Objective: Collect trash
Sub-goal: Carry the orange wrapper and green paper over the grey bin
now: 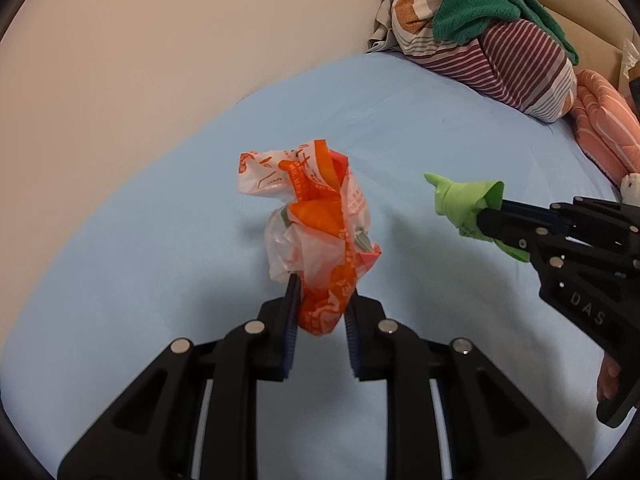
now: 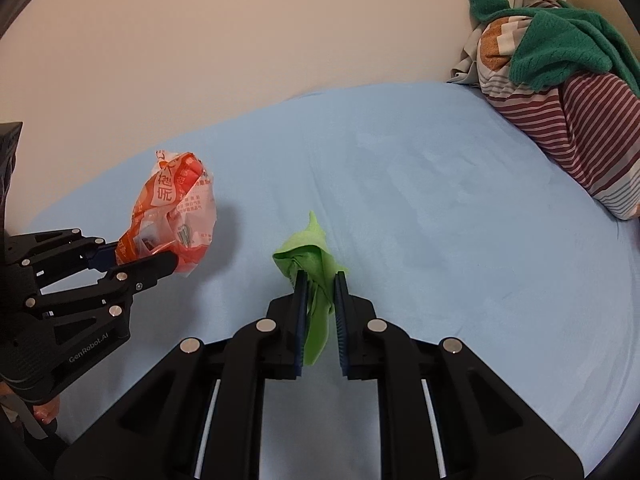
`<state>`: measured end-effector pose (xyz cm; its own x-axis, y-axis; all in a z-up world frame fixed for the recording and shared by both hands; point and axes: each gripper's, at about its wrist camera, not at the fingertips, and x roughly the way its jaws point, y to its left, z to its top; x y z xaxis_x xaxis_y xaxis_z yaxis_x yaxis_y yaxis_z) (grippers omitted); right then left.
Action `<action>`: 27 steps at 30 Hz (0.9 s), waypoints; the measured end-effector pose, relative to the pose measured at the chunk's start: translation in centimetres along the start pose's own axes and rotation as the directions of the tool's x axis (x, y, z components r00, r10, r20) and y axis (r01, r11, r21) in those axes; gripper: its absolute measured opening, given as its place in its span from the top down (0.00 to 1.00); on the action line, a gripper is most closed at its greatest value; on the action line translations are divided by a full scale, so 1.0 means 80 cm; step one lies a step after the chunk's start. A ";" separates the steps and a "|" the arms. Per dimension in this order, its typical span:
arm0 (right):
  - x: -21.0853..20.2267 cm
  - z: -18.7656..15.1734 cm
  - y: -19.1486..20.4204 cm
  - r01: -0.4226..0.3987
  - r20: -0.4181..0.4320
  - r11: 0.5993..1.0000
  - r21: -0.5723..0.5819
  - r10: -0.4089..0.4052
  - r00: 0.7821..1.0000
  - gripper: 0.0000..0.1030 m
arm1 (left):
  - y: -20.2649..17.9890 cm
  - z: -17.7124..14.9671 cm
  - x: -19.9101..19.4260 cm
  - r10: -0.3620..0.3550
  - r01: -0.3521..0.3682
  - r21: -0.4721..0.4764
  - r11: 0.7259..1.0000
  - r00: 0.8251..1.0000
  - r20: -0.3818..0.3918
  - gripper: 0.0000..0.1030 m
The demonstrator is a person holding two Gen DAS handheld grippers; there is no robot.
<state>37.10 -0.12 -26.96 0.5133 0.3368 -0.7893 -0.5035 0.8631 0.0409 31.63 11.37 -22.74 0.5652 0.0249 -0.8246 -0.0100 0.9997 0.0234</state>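
My left gripper is clamped on the orange wrapper, a crumpled orange-and-clear plastic snack bag with white print. The blue pads pinch its lower end; the rest bunches up above the fingertips. It's lifted clear of the blue sheet and casts a shadow on the sheet. From the right wrist cam the same wrapper sticks out of the left gripper at frame left, well apart from my other load.

My right gripper is closed on the green wrapper, a twisted light-green scrap. The pads hold its middle, a pointed tip pokes up past the fingertips, and a tail hangs down between the fingers. It's also off the sheet. The left cam shows it at the tip of the right gripper, to the right of the orange one, with a gap between the two.

Far right corner: striped pillow against the wall, green towel draped on top of it. Pink striped cloth just beside the pillow at the frame edge.
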 end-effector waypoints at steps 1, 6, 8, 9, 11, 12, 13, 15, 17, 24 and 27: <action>-0.009 0.000 0.001 0.002 0.006 1.000 0.004 -0.002 1.000 0.88 | -0.002 -0.001 -0.009 -0.003 0.003 0.005 1.000 1.000 0.003 0.79; -0.066 -0.003 0.010 0.005 0.037 1.000 0.028 -0.006 0.999 0.88 | -0.014 -0.012 -0.063 -0.019 0.017 0.041 0.999 0.999 0.031 0.79; -0.092 -0.008 0.015 0.014 0.049 0.999 0.035 -0.015 0.999 0.88 | -0.019 -0.017 -0.084 -0.028 0.025 0.051 0.998 0.999 0.042 0.79; -0.106 -0.011 0.017 0.017 0.054 0.999 0.043 -0.019 0.998 0.88 | -0.021 -0.020 -0.096 -0.032 0.029 0.056 0.998 0.998 0.047 0.79; -0.132 -0.018 0.020 0.022 0.064 0.998 0.057 -0.026 0.998 0.88 | -0.027 -0.028 -0.123 -0.040 0.035 0.074 0.997 0.997 0.061 0.79; -0.148 -0.023 0.021 0.029 0.071 0.998 0.063 -0.034 0.997 0.88 | -0.029 -0.032 -0.135 -0.041 0.035 0.083 0.996 0.997 0.068 0.79; -0.164 -0.028 0.023 0.035 0.077 0.997 0.068 -0.040 0.996 0.88 | -0.033 -0.037 -0.149 -0.044 0.036 0.095 0.995 0.996 0.075 0.79; -0.193 -0.037 0.023 0.045 0.091 0.996 0.079 -0.053 0.995 0.88 | -0.041 -0.044 -0.173 -0.055 0.045 0.115 0.992 0.995 0.086 0.79; -0.224 -0.051 0.024 0.062 0.103 0.994 0.087 -0.071 0.992 0.88 | -0.052 -0.055 -0.199 -0.071 0.057 0.140 0.988 0.993 0.097 0.79; -0.332 -0.119 0.018 0.121 0.132 0.981 0.150 -0.142 0.981 0.88 | -0.104 -0.094 -0.280 -0.135 0.099 0.236 0.967 0.980 0.143 0.79; -0.384 -0.158 0.009 0.154 0.149 0.969 0.192 -0.183 0.972 0.88 | -0.131 -0.110 -0.308 -0.171 0.122 0.282 0.951 0.973 0.156 0.79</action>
<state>12.13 -14.59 -10.43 0.6947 0.2251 -0.6832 -0.2761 0.9605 0.0357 10.58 0.35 -7.66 0.6801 -0.1476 -0.7181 0.2925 0.9528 0.0812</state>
